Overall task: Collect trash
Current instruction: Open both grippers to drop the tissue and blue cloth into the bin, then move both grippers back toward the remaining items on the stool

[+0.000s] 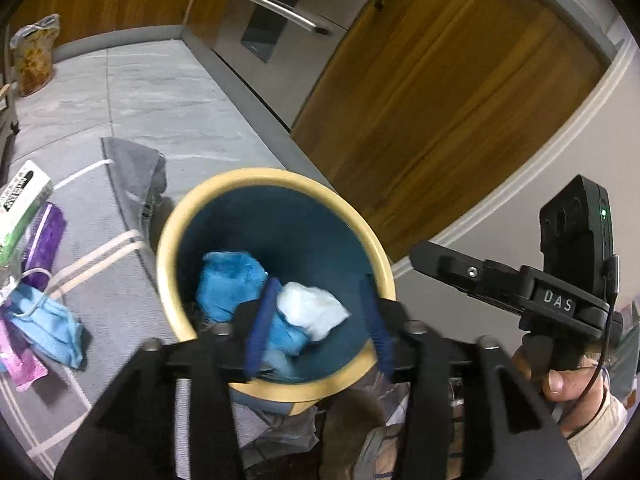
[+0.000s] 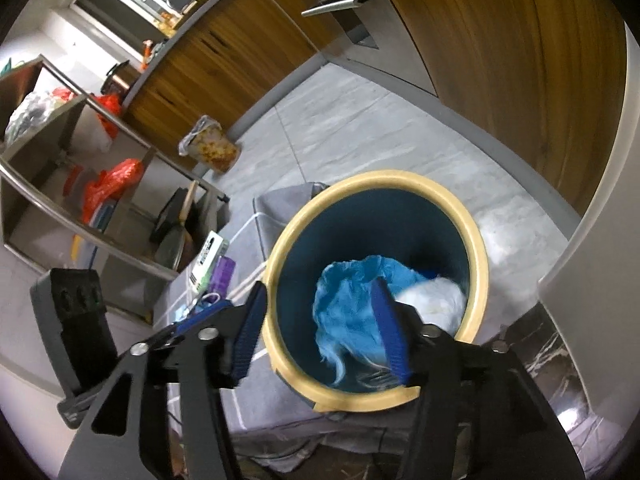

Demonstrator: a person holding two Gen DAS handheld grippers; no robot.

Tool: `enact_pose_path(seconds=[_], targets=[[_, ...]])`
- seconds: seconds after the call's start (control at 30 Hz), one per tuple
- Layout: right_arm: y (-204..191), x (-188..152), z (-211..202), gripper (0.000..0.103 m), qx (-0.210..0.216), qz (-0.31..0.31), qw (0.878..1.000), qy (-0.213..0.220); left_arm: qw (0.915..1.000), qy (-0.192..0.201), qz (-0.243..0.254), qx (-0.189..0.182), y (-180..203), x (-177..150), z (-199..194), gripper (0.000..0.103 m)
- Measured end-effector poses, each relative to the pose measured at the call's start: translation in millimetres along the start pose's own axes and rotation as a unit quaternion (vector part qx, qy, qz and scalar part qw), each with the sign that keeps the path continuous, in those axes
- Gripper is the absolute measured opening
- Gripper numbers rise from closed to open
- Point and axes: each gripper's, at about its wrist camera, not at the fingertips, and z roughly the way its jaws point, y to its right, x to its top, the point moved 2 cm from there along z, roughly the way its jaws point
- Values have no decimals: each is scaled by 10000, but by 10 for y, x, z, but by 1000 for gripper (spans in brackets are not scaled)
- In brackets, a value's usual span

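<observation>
The left gripper (image 1: pixel 318 322), black-armed tongs with blue-padded fingers, hung over the mouth of the round bin with the cream rim and dark teal inside (image 1: pixel 176 240), its jaws apart and nothing pressed between them. The right gripper (image 2: pixel 320 332), of the same make, stood likewise with its jaws apart: one blue finger (image 2: pixel 250 330) lay outside the bin's (image 2: pixel 478 240) rim and the other over the opening, gripping nothing. In the left wrist view the right gripper's black body showed at the right edge, held by a person's hand (image 1: pixel 572 384).

Inside the bin lay the trash: a crumpled blue sheet of thin material (image 1: pixel 228 284) and a crumpled white wad (image 1: pixel 312 310) touching it.

The bin stood on a grey mat with white stripes (image 1: pixel 116 292). On the mat, beside the bin, lay a light blue face mask (image 1: pixel 56 328), pink wrappers (image 1: pixel 24 364), a purple packet (image 1: pixel 44 240) and a white and green carton (image 1: pixel 20 208).

Farther off were the grey tiled floor (image 1: pixel 160 96), a bag with a yellow pattern (image 1: pixel 34 56), wooden cabinet fronts (image 1: pixel 440 100) and a steel appliance with a bar handle (image 1: pixel 280 10). The right wrist view also showed open shelves holding red bags (image 2: pixel 112 184).
</observation>
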Motion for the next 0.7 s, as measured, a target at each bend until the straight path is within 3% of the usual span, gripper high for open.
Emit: enact_pose_path(seconds=[0.37,0.7], targets=[[-119,17,-42,73,-160,-208,9996,111,9988,401,-44,276,-218,82,-410,75],[-252,78,-122,79,94,-195,9991,358,9971,424,-228,589,-603,78,-885,78]])
